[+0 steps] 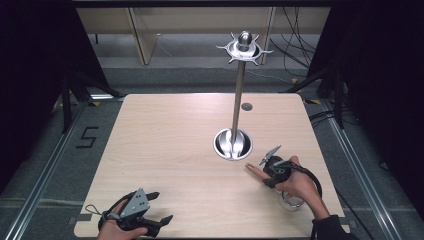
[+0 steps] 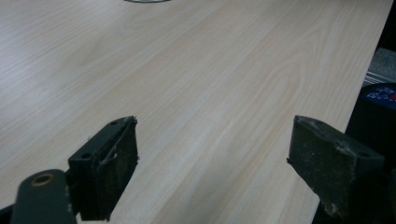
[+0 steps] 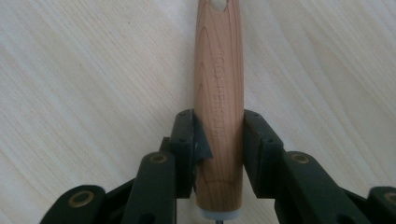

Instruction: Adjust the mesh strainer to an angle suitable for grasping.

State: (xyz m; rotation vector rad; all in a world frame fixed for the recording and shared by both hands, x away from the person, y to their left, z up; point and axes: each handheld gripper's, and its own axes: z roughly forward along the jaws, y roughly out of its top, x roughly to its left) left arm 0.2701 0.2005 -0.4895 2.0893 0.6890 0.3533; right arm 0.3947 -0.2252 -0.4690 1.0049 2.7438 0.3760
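A wooden utensil handle (image 3: 218, 70) with a hole near its far end and engraved lettering lies just above the table. My right gripper (image 3: 219, 140) is shut on it near the metal ferrule. From above, the handle's tip (image 1: 251, 169) points left from the right gripper (image 1: 266, 172), close to the front right of the stand's base. A round metal part (image 1: 294, 203) shows under the right hand. My left gripper (image 1: 162, 206) rests at the table's front left. Its jaws stand wide open over bare wood in the left gripper view (image 2: 212, 163).
A metal utensil stand rises right of centre on the light wooden table (image 1: 165, 150). It has a shiny round base dish (image 1: 233, 145), a tall pole (image 1: 239, 95) and a ring of hooks (image 1: 243, 48) on top. A small grey disc (image 1: 246, 106) lies behind it.
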